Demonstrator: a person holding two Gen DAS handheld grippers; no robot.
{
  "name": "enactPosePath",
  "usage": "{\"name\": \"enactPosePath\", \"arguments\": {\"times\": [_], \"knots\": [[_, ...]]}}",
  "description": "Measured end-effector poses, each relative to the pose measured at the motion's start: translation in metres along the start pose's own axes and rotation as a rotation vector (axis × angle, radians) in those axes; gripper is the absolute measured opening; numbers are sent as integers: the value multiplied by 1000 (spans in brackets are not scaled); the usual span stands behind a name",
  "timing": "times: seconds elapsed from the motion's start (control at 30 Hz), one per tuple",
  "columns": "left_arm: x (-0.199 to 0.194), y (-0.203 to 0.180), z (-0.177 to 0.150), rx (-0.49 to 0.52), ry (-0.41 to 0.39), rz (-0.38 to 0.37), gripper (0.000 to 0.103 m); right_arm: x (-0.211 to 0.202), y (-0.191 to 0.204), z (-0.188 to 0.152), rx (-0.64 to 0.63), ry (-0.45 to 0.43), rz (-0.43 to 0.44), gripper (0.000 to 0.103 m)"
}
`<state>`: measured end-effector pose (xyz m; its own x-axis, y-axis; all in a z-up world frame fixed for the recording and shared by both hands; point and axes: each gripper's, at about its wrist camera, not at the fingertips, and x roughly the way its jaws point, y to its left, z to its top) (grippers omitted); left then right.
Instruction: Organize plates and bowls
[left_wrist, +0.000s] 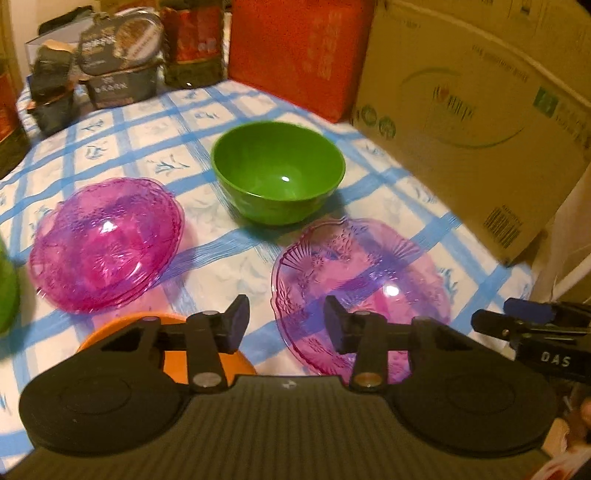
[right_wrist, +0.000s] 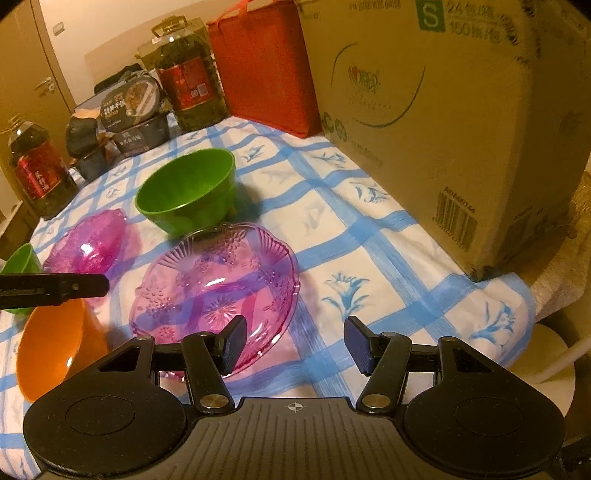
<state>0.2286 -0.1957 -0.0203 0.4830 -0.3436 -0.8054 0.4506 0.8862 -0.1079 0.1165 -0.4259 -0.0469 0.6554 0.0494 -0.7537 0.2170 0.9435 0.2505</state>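
On the blue-checked tablecloth a clear purple patterned plate lies flat in front of an upright green bowl. My left gripper hovers open over the plate's left rim, nothing pressed between its pads. To its left is a stack of purple dishes, and an orange bowl lies under the left finger. In the right wrist view my right gripper is open above the cloth at the right rim of the same plate. The green bowl, orange bowl and purple stack lie beyond.
A big cardboard box and a red bag wall off the back right. Oil bottles and food packs line the back. A second green bowl sits far left. The table's edge and a white stool are at right.
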Motion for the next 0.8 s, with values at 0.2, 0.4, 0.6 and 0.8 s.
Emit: {"name": "enactPosePath", "arguments": {"times": [0.2,0.4,0.6,0.8], "knots": [[33,0,13,59,63,-7,34,18,-2,8,15,5,7,56],[57,-1,21,98,129,-2,28,37,-5,13,17,30,13,44],[76,-1,24,126,170,6,21,51,-8,13,20,57,3,35],[83,-2,22,135,183,9,13,58,-9,10,23,81,16,20]]}}
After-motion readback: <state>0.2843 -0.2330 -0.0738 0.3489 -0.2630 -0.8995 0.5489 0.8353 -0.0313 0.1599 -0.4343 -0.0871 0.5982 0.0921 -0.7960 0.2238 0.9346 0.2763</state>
